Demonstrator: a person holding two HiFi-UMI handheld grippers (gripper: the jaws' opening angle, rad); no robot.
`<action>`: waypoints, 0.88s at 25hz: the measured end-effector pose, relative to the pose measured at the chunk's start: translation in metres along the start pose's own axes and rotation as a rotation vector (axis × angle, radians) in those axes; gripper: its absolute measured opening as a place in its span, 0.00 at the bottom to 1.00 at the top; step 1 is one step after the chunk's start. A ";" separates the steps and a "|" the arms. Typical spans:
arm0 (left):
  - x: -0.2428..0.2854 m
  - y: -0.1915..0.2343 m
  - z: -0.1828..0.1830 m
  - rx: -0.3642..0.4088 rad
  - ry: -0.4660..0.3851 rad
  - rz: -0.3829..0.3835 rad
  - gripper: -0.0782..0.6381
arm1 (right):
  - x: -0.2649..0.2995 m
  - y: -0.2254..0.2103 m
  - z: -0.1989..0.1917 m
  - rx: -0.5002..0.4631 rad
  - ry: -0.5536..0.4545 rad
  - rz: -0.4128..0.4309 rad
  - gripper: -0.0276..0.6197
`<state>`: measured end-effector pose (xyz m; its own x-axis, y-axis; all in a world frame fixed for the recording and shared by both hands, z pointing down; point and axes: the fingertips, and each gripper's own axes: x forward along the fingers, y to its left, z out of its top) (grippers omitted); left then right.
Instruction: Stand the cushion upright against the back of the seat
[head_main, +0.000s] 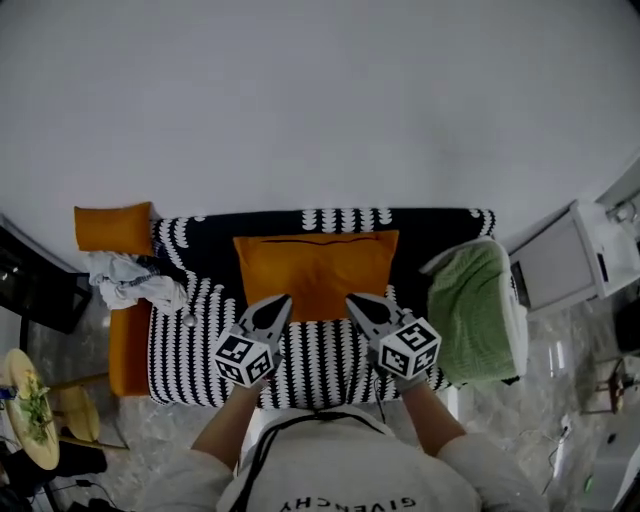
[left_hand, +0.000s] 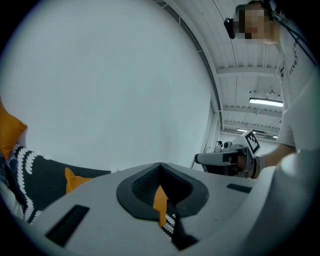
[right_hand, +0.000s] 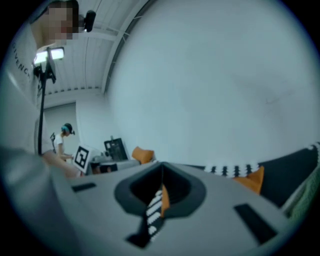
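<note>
Left gripper (head_main: 272, 308) and right gripper (head_main: 360, 305) are each clamped on the near edge of the cushion (head_main: 315, 262), which lies crosswise ahead of both, its far edge toward the seat back (head_main: 440, 225)

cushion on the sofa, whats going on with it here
A person is working with a claw in each hand. The left claw and the right claw are both clamped shut on the bottom edge of the orange cushion, one near each lower corner. The cushion is tipped up over the seat of the sofa, with its top edge close to the backrest. It has not been let go yet.
</note>
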<state>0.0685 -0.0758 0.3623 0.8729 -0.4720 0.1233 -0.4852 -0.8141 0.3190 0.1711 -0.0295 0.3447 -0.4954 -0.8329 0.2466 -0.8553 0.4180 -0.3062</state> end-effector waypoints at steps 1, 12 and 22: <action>-0.002 -0.004 0.004 0.004 -0.005 -0.010 0.14 | -0.003 0.005 0.003 -0.004 -0.002 0.010 0.08; -0.023 -0.044 0.019 -0.020 -0.010 -0.070 0.14 | -0.024 0.049 0.006 -0.042 0.022 0.082 0.07; -0.034 -0.052 0.015 -0.025 -0.029 -0.074 0.14 | -0.035 0.061 0.004 -0.046 0.022 0.105 0.07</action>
<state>0.0632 -0.0226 0.3277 0.9043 -0.4210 0.0710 -0.4179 -0.8385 0.3497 0.1373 0.0238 0.3139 -0.5857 -0.7754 0.2360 -0.8041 0.5195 -0.2889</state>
